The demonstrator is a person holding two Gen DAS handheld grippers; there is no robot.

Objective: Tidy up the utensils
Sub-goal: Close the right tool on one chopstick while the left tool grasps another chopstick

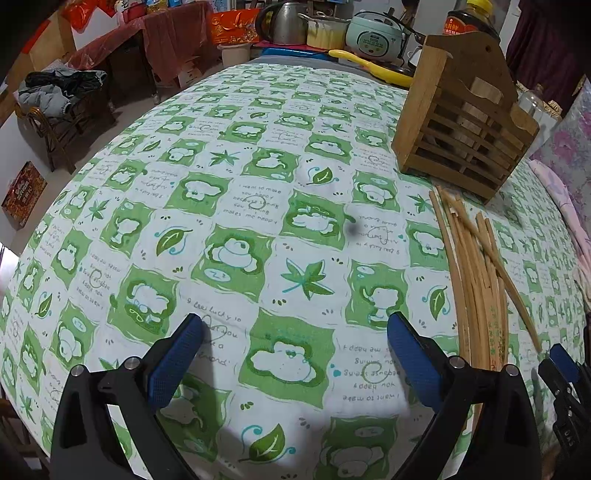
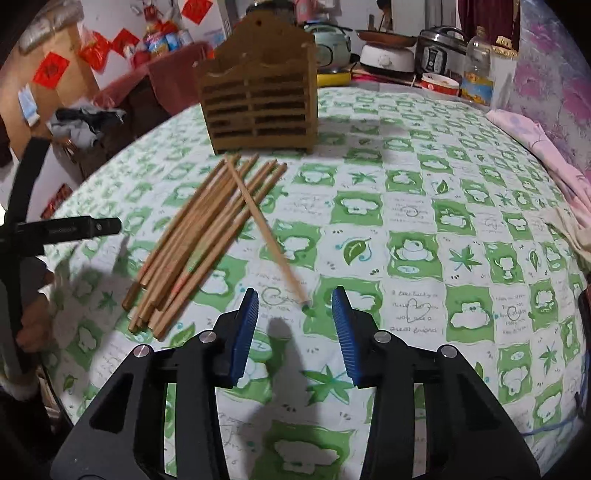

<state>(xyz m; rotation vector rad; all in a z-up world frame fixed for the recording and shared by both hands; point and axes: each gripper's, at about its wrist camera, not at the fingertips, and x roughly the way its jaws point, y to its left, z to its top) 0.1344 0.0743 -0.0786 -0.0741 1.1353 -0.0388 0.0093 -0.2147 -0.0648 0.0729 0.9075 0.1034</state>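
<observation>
A bundle of several wooden chopsticks (image 2: 192, 243) lies on the green-and-white cloth, and one single chopstick (image 2: 266, 229) lies slanted across it. That chopstick's near end rests just ahead of my right gripper (image 2: 295, 295), between the lines of its two blue pads, and neither pad touches it. The right gripper is open. An empty slatted wooden utensil holder (image 2: 260, 107) stands upright behind the chopsticks. My left gripper (image 1: 295, 321) hangs wide open over bare cloth, with the chopsticks (image 1: 476, 280) to its right and the holder (image 1: 461, 122) at the far right.
The table is covered by a patterned cloth (image 1: 258, 206). Along its far edge stand a kettle (image 1: 284, 22), pots, a rice cooker (image 1: 373, 37), an oil bottle (image 1: 469, 18) and a yellow pan. Pink fabric (image 2: 535, 147) lies at the right edge. A chair with clothes (image 1: 55, 99) stands on the left.
</observation>
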